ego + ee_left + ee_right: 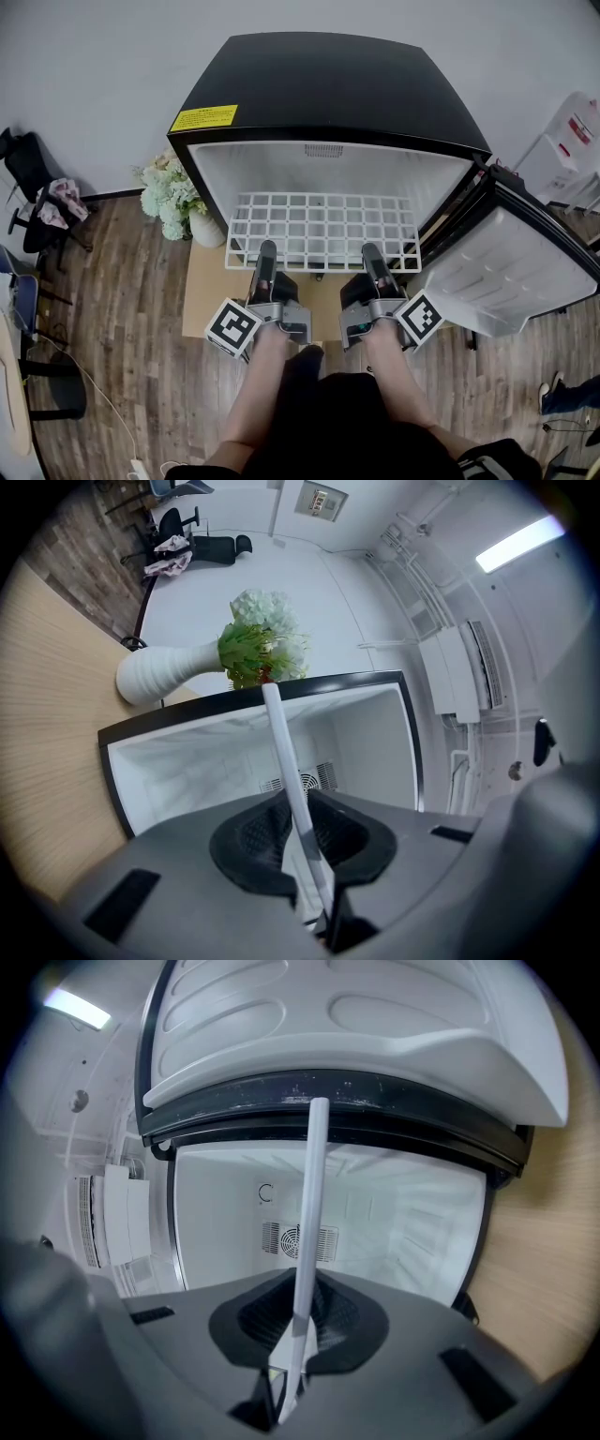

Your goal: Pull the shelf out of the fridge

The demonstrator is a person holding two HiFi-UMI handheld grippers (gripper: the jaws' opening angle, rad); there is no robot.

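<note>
The white wire shelf (323,230) sticks partly out of the open black fridge (328,89). Its front reaches toward the person, and how much of its back is inside is hard to tell. The left gripper (267,251) is clamped on the shelf's front rail toward the left. The right gripper (372,253) is clamped on the same rail toward the right. Each gripper view shows the thin white rail pinched between the dark pads.

To do the pull well, I judge that both grippers should draw straight back toward the person at the same pace. That keeps the shelf level, so it does not twist or jam in the side guides. As the back edge comes free, the weight will likely tip the shelf down, so a firm hold and a slight lift seem wise. The open door (511,262) stands just to the right, so the shelf's right corner needs watching.

The fridge rests on a pale wooden board (202,291) laid on a dark plank floor (122,309). A white vase of pale flowers (173,202) stands just left of the fridge, near a plain light wall (94,56). Chairs (37,187) stand further left.
</note>
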